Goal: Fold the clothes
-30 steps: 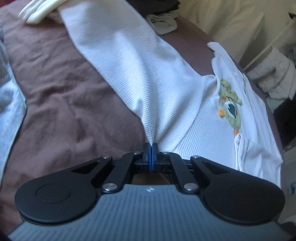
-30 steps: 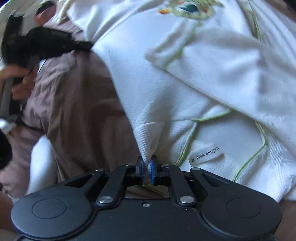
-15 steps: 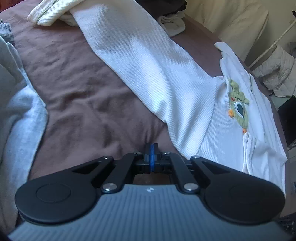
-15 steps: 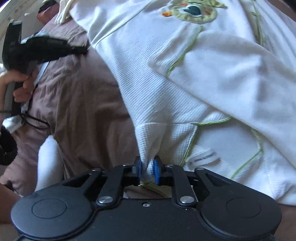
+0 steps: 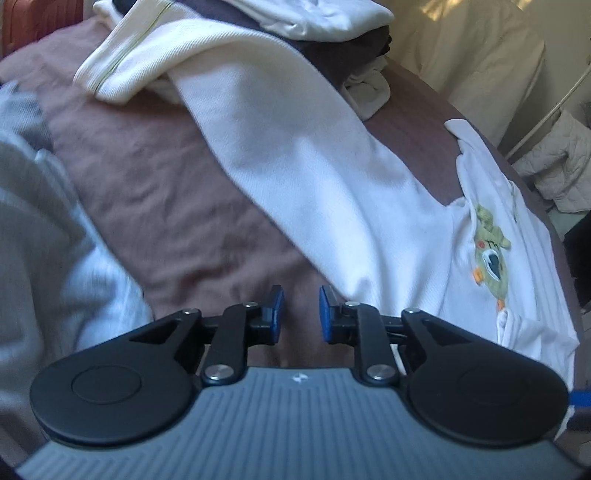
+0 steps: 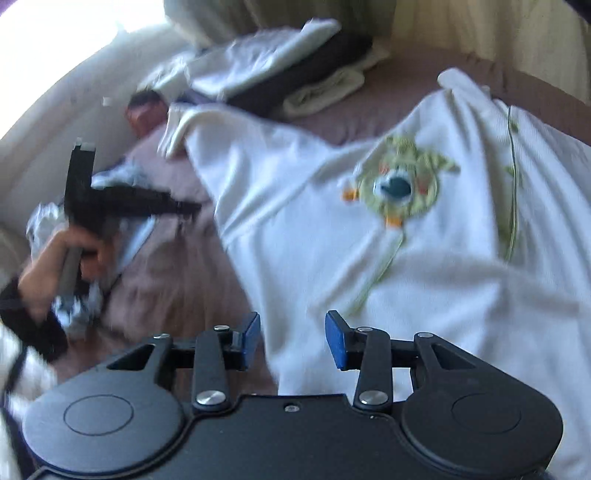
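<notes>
The left gripper (image 5: 297,310) has its jaws spread, with nothing between the blue pads; only the brown bed cover (image 5: 155,206) shows in the gap. Just to the right of the jaws and ahead of them lies the white garment (image 5: 369,206), spread flat on the bed, with one long sleeve (image 5: 266,118) running diagonally away from the jaws toward the upper left, where its cuff (image 5: 122,70) is folded back. Farther right of the jaws, a green embroidered patch (image 5: 491,262) marks the garment's chest. To the left of the jaws sits a grey-white cloth (image 5: 40,236). Ahead, beyond the sleeve, a stack of folded clothes (image 5: 325,22) rests at the far end of the bed. The right gripper (image 6: 291,341) also has its jaws spread and grips nothing; the garment's edge lies directly beneath and ahead of the gap, and whether the pads touch the fabric cannot be determined. The patch appears ahead and to the right of these jaws in this blurred view. Well to the left of them, a hand (image 6: 55,266) holds the handle of the left gripper above the bed cover.
</notes>
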A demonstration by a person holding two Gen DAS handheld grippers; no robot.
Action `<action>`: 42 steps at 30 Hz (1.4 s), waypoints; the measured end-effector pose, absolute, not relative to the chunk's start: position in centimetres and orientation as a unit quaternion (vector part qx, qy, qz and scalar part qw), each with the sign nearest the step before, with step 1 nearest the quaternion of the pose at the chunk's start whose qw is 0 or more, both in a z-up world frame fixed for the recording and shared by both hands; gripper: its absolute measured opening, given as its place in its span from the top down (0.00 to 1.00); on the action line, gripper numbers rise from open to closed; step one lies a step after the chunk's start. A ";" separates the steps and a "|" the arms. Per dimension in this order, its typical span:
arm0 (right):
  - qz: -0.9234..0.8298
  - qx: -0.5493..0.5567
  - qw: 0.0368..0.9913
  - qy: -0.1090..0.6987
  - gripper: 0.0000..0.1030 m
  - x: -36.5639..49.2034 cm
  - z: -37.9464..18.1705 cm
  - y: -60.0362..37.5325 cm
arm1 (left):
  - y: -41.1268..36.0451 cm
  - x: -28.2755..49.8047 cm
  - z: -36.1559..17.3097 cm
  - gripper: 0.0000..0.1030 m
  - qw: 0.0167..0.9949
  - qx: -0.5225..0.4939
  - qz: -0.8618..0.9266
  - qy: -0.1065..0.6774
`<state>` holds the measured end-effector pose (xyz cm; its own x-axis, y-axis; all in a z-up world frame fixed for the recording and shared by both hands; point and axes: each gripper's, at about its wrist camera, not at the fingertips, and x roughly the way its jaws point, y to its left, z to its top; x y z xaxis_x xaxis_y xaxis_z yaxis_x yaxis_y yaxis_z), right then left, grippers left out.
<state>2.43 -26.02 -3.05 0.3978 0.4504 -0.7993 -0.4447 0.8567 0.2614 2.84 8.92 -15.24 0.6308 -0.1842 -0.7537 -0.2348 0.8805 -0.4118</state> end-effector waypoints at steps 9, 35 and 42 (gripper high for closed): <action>0.126 -0.068 0.893 0.427 0.48 6.0 -4.3 -24.9 | 14.5 8.8 -16.1 0.52 0.872 -0.324 0.054 0.362; 0.037 0.047 0.910 0.411 0.46 3.5 -6.1 -34.6 | -9.4 6.1 -4.6 0.98 0.924 -0.088 -0.273 0.254; 0.048 0.069 0.903 0.422 0.46 3.9 -7.3 -34.9 | -3.8 8.3 -9.5 0.89 0.918 -0.123 -0.126 0.355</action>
<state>3.95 -34.92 -7.29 0.6387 0.1451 -0.7557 -0.0288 0.9859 0.1649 8.27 -3.81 -9.54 0.7165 -0.3186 -0.6206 0.1438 0.9380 -0.3156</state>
